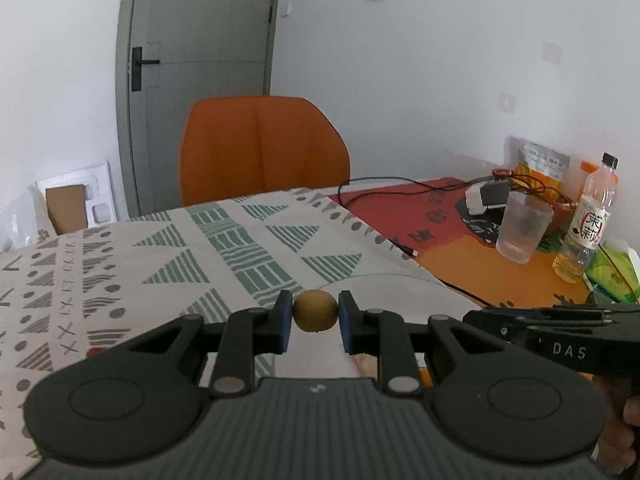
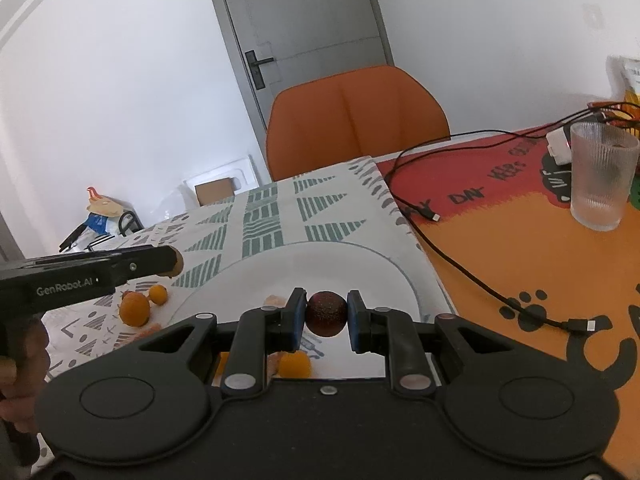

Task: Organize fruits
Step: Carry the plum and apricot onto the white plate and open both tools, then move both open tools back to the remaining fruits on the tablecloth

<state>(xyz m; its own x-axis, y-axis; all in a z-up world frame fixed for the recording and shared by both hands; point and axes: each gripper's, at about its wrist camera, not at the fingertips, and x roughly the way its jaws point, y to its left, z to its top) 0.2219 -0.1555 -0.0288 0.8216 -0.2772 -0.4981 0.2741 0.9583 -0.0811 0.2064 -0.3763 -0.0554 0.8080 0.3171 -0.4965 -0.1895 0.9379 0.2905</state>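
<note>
We are pinching small yellow-green fruit (image 1: 315, 316) in left gripper (image 1: 315, 317), dark red fruit (image 2: 326, 313) in right gripper (image 2: 326, 314), carrying over white plate (image 2: 372, 272); orange fruits (image 2: 135, 309) waiting at nine o'clock.

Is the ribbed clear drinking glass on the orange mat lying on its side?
No, the ribbed clear drinking glass stands upright on the orange mat, its open rim facing up, beside the black cable.

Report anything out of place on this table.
Two loose black cables trail across the orange mat, plugs unconnected, one near the ribbed glass. Several small orange fruits lie off the white plate on the patterned cloth. Nothing spilled or broken.
</note>
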